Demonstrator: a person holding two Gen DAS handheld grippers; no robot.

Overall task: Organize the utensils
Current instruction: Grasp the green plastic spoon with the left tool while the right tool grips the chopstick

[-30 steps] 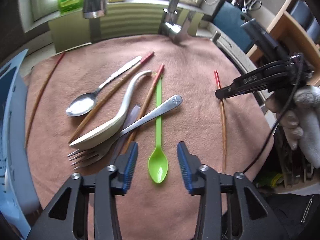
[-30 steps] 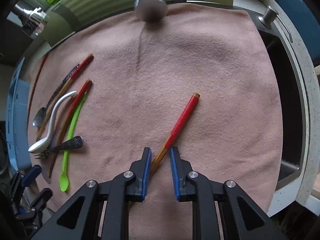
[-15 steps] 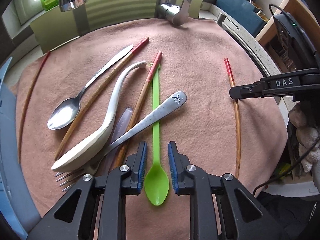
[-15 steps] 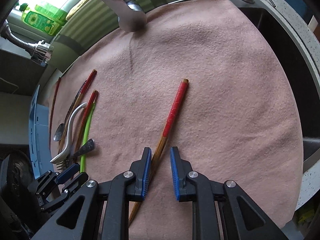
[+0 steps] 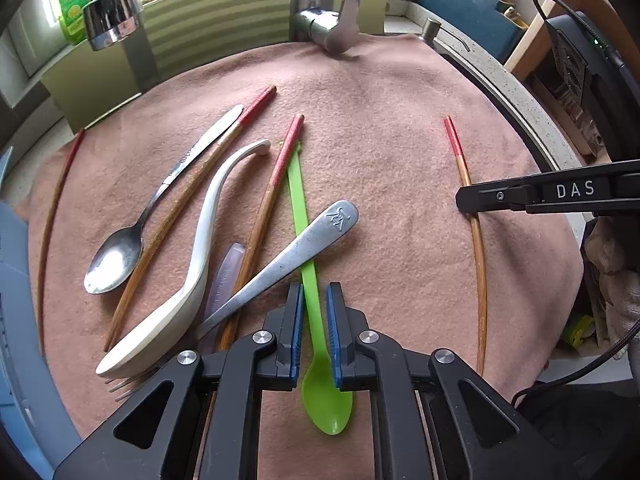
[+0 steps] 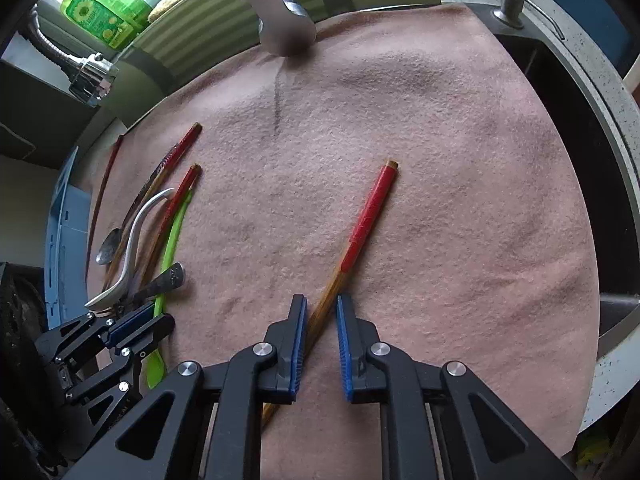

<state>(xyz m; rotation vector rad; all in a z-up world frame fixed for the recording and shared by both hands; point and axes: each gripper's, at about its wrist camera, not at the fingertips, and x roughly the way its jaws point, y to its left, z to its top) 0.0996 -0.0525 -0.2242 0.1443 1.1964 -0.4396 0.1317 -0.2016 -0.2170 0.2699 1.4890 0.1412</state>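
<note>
A green plastic spoon [image 5: 304, 248] lies on the pink cloth [image 5: 380, 128], its handle under a steel fork [image 5: 288, 256]. My left gripper [image 5: 313, 312] straddles the spoon's neck, its jaws narrowed around it with small gaps either side. Beside it lie a white ladle spoon [image 5: 200, 240], a steel spoon [image 5: 120, 256] and several red-tipped chopsticks [image 5: 276, 176]. A lone chopstick [image 6: 360, 228] lies at the right. My right gripper [image 6: 322, 332] straddles its wooden part, jaws narrowed, a gap on the right side. The left gripper also shows in the right wrist view [image 6: 132, 322].
A blue tray [image 6: 64, 240] stands at the cloth's left edge. A tap [image 5: 332, 20] and sprayer head [image 5: 112, 16] overhang the back. A sink [image 6: 580, 160] lies right of the cloth. A green bottle [image 6: 100, 12] stands by the window.
My left gripper has moved forward over the green spoon and narrowed around it. My right gripper has slid along the lone chopstick, staying narrowed around it.
</note>
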